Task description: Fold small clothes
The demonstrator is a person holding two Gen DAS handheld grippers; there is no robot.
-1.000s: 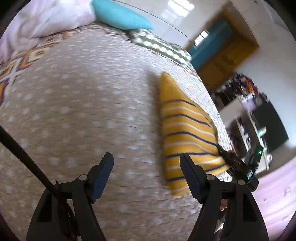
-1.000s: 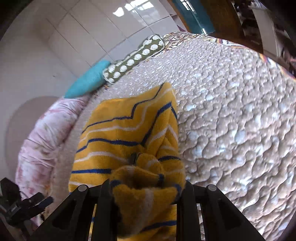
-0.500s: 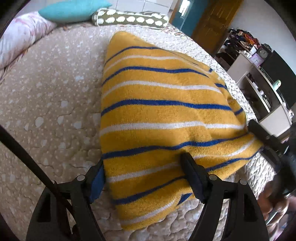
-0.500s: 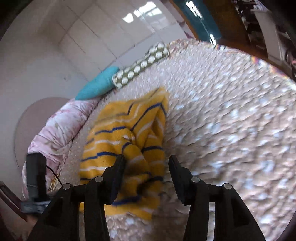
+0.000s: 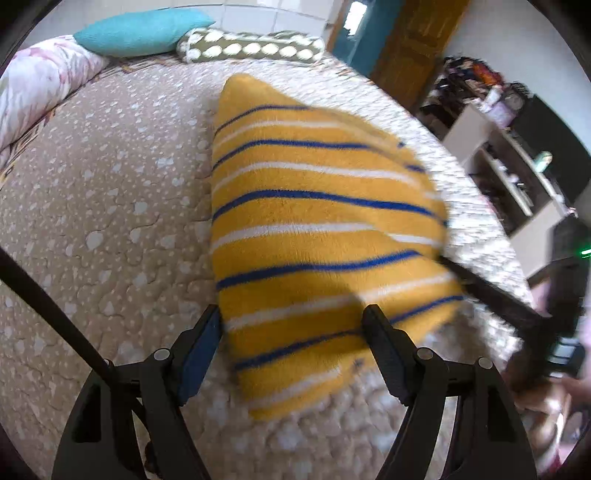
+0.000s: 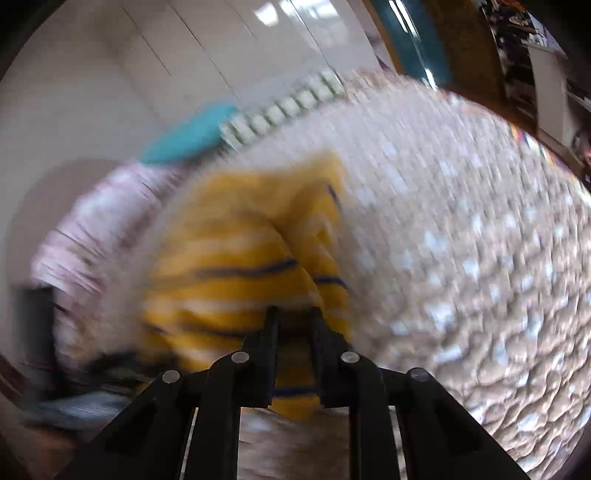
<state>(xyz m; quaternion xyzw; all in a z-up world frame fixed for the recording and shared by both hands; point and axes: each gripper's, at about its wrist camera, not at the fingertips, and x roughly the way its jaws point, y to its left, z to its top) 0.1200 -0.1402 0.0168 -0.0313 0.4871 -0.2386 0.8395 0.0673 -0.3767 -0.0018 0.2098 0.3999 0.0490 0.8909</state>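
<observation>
1. Right gripper: jaws closing, narrow gap, with a fold of the yellow striped garment between them at its near edge. The view is badly blurred, so I cannot tell whether the pads press the cloth yet. Judged purpose: to take the near corner for the next fold.

2. Left gripper: jaws wide apart, straddling the garment's near end without gripping; both fingers stand just beside or over the cloth, nothing held. Judged purpose: poised to pin or pick the opposite corner.

3. Pose: both tools tilt steeply down toward the bed from its near edge. The right tool's dark finger comes in low from the right of the left camera's view, reaching to the garment's right edge.

4. Yellow striped garment: lies on the quilted bedspread, folded to a tapering wedge, point toward the pillows, broad end toward the grippers. Folding appears partly done.

5. Surroundings: teal pillow and spotted bolster at the bed's far end; pink floral duvet bundled at the far left.
</observation>
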